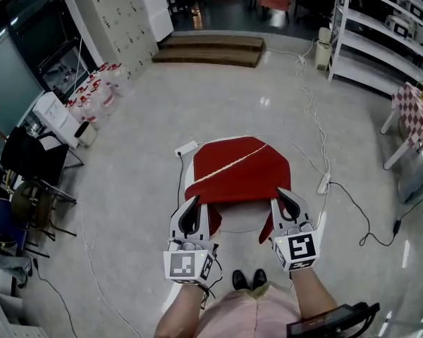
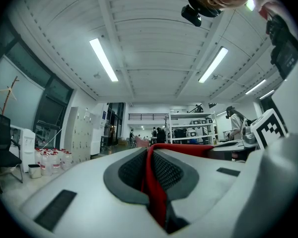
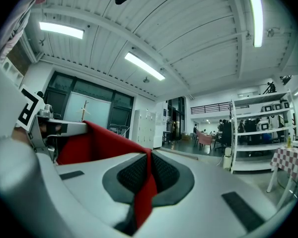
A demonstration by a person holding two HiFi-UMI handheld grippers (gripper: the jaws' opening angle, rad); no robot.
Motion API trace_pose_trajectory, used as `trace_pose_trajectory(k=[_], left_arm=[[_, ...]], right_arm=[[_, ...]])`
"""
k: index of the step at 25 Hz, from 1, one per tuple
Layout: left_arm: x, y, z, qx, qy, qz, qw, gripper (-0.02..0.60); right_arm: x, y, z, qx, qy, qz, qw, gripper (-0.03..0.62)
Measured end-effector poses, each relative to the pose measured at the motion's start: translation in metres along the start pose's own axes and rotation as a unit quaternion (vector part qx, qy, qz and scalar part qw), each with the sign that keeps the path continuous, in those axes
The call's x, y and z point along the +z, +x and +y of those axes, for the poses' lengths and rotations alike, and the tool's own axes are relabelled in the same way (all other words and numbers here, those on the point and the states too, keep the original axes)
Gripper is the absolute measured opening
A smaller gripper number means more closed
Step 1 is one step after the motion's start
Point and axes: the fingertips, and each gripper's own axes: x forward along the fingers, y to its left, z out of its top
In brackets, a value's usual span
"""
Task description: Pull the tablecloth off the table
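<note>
Two hand-held grippers, one red tablecloth and one white table made up the working group. The left gripper (image 1: 192, 204) and the right gripper (image 1: 285, 197) each had its jaws pressed together on a fold of the tablecloth (image 1: 236, 171). In both gripper views, red fabric was pinched between the dark pads. The grips sat at the two near corners, so the cloth's near edge ran from side to side between them. The rest of the cloth lay ahead of the grippers, away from the person, draped over the table (image 1: 238, 219). A bare strip of the table's top showed just below that edge. Neither gripper was nearer than the other; both stood level and pointed forward along the cloth. A pull, judged from this layout, would have to run straight back toward the person, with both sides moving evenly. One further table with a chequered cover (image 1: 413, 115) stood well apart at the right.
</note>
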Motion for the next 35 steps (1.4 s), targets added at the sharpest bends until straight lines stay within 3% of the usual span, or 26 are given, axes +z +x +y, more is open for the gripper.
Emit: trace_pose_trajectory(k=[18, 35], left_arm=[[-0.004, -0.005, -0.006, -0.017, 0.006, -0.002, 0.9998, 0.041], [0.003, -0.052, -0.046, -0.008, 0.014, 0.001, 0.9999, 0.041]], right_arm=[[-0.008, -0.009, 0.001, -0.015, 0.013, -0.007, 1.0, 0.023], [-0.009, -0.071, 0.005, -0.002, 0.011, -0.012, 1.0, 0.023]])
